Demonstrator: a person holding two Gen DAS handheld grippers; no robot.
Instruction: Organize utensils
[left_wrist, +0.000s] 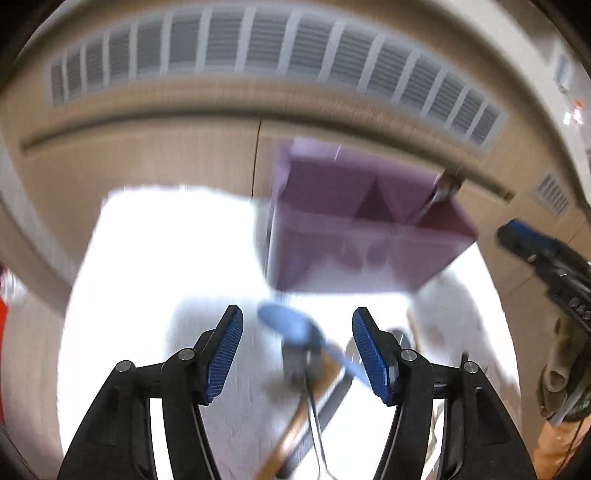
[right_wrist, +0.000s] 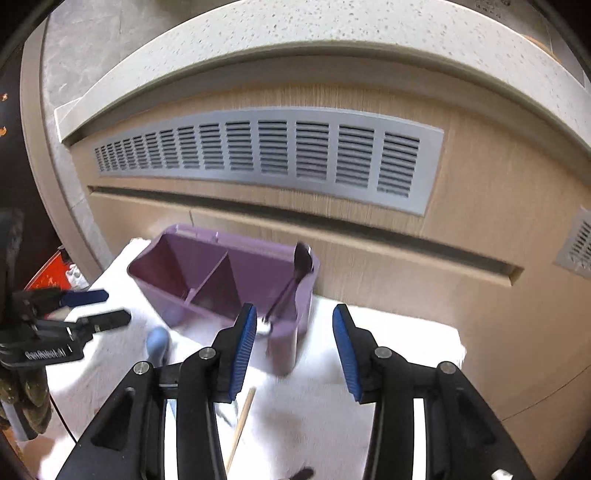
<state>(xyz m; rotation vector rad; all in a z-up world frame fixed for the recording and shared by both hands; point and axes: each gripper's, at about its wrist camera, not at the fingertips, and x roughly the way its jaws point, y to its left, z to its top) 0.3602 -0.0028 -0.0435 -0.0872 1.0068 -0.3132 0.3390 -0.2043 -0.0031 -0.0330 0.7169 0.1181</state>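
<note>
Both the left tool (left_wrist: 297, 354) and the right tool (right_wrist: 294, 352) gaped wide and empty above the white tabletop (right_wrist: 388, 332), where a blue spoon (left_wrist: 291, 325) lay near the purple utensil holder (right_wrist: 221, 280), a dark spoon (right_wrist: 295, 280) standing inside.

Your worktop (right_wrist: 369, 369) was covered in white cloth. On it stood a purple plastic divided caddy (right_wrist: 207, 273), and before it lay a light blue plastic spoon (left_wrist: 291, 325) and a thin wooden chopstick (right_wrist: 242, 421).
</note>
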